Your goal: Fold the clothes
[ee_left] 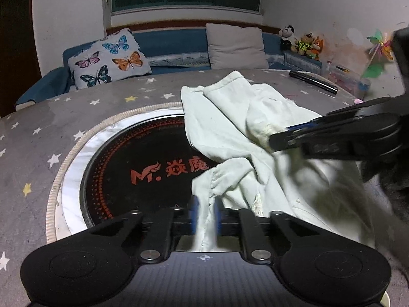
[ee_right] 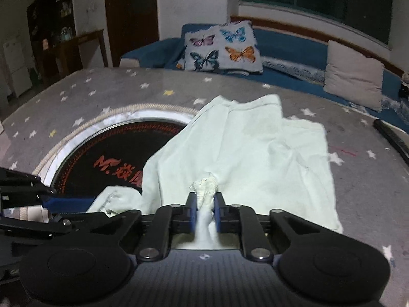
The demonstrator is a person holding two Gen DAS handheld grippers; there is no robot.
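garment (ee_right: 242, 153), pale green, is pinched in both our claws: the left claw (ee_left: 205, 213) is clenched on a gathered edge, the right claw (ee_right: 205, 211) clenched on a bunched knot of cloth. beyond the claws the rest trails forward across the starred worktop (ee_right: 358, 192) and over the round black hob (ee_left: 143, 161) ahead-left of us. we judge the thin pinches could slip if we pull apart too hard, and trailing cloth may drag on the hob rim and skew the fold.

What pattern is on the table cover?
Grey table cover with white and yellow stars, clearest in the right wrist view.
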